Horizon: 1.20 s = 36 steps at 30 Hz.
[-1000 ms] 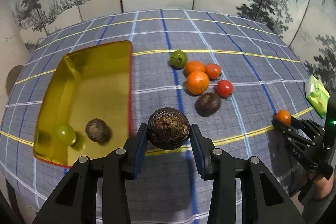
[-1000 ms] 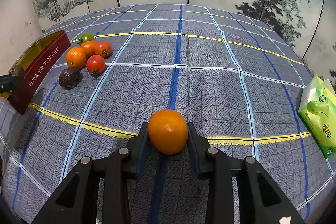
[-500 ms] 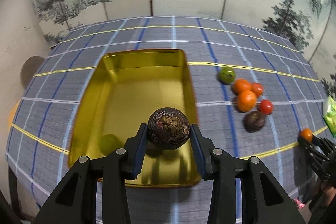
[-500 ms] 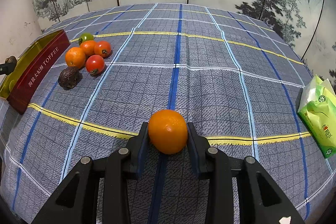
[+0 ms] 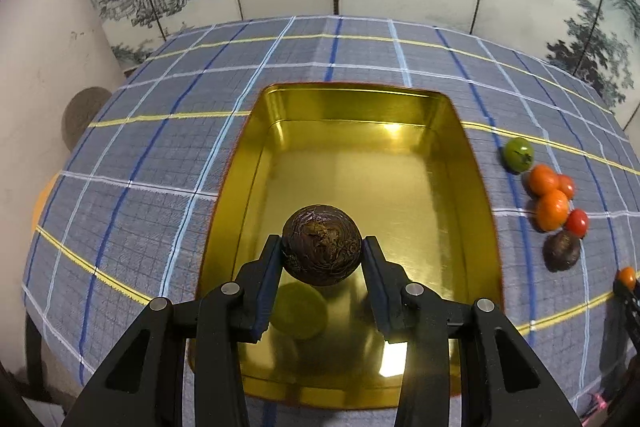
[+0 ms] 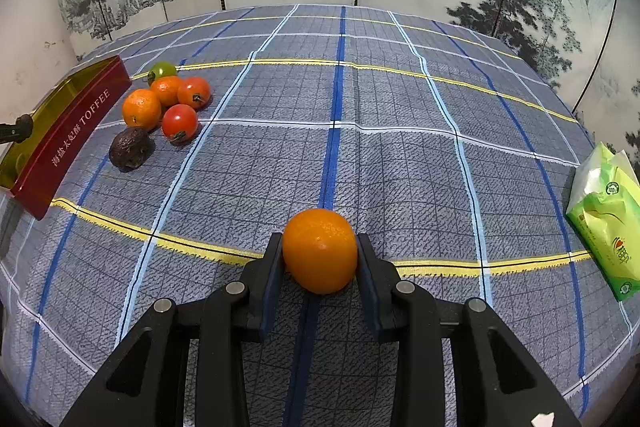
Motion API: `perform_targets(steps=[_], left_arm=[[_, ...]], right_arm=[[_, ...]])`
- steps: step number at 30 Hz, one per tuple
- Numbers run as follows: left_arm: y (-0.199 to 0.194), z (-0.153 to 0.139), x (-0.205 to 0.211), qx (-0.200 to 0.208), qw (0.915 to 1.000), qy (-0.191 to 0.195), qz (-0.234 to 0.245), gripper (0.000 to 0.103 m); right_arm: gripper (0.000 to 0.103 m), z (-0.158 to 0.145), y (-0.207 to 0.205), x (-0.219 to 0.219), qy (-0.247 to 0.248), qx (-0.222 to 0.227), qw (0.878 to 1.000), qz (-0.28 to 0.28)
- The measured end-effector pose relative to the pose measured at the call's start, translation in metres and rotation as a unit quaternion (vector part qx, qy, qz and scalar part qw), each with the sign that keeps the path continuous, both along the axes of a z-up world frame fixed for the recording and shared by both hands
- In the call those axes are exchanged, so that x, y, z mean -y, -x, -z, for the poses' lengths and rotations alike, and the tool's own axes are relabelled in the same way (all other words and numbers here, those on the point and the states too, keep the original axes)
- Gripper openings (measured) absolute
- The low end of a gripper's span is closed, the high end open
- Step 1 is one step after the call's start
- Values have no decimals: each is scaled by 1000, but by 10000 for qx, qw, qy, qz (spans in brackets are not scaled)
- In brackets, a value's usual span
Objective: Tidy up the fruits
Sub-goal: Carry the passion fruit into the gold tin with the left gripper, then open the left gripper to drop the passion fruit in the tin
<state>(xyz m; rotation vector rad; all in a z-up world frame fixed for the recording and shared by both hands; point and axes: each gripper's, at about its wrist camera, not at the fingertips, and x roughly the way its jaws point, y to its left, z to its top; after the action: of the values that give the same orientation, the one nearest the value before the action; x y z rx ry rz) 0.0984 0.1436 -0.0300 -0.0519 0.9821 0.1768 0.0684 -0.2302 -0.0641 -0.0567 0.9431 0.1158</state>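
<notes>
Dark wrinkled fruit (image 5: 322,250) sits pinched between the pads of my left gripper (image 5: 322,259), hanging directly above the near half of the gold tin (image 5: 478,163), so release is straight down. My right gripper (image 6: 320,257), well apart over the cloth, clamps an orange (image 6: 320,250).

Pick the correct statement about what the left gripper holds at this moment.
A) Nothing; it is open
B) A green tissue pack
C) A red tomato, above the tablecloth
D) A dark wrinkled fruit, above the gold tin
D: the left gripper is clamped on the dark wrinkled fruit, over the gold tin.
</notes>
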Motion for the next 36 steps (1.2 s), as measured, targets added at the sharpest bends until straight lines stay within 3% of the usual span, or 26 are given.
perform_targets(steps=[17, 36], left_arm=[[-21, 31, -22, -397, 9992, 72, 15, 41], [-22, 33, -15, -446, 9988, -160, 105, 42]], right_arm=[[33, 0, 0, -1, 11, -7, 10000, 26], [33, 0, 0, 1, 24, -27, 10000, 41]])
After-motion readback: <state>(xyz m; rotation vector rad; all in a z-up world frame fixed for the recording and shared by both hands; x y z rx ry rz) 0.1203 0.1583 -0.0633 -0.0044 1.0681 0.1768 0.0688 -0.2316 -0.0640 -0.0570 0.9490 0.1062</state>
